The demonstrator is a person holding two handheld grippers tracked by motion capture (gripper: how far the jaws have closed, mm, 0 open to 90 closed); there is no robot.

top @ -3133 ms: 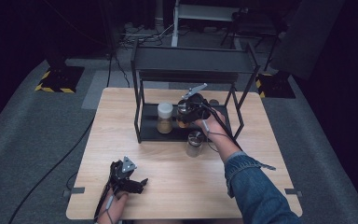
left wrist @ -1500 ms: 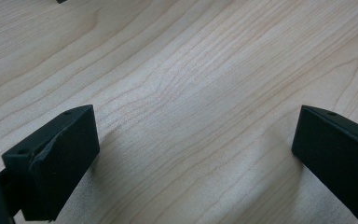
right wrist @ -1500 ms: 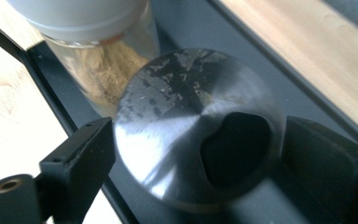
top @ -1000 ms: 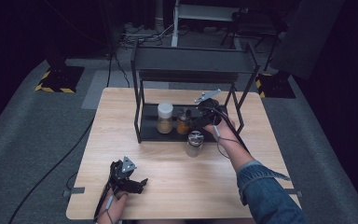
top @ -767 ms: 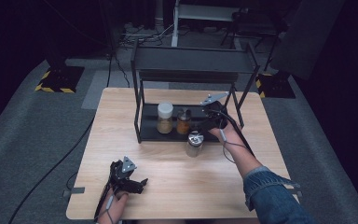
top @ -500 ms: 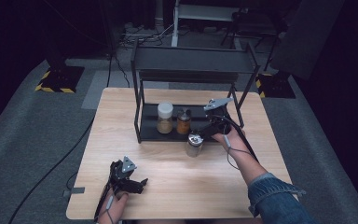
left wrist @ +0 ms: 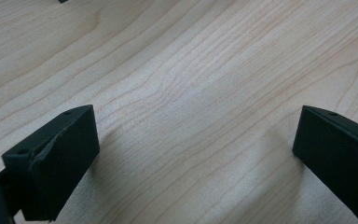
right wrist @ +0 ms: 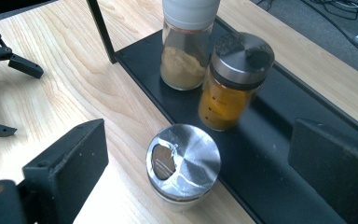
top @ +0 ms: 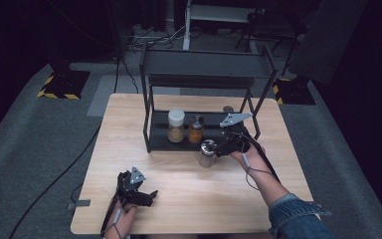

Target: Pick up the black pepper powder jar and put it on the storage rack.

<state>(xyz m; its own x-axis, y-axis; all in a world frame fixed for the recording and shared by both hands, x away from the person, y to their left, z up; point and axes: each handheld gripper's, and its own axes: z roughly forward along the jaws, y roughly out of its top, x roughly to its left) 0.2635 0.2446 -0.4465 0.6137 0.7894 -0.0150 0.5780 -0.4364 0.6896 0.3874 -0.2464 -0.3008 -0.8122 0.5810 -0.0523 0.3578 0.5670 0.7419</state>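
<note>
Wooden table (top: 189,199), dark room | steel-lidded jar (right wrist: 182,167) stands just near of black rack (top: 204,107) | our right gripper (top: 224,148) spread around it, not touching | left gripper (left wrist: 191,154) spread, near-left | risk, we judge: jaw nudges jar over.

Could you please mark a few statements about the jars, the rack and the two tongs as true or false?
1. Two jars stand on the rack's bottom shelf. True.
2. The silver-lidded jar sits on the shelf too. False: it stands on the table in front of the rack.
3. The right tongs are shut on that jar. False: they are open, the jar between the jaws.
4. The left tongs are open over bare wood. True.
</note>
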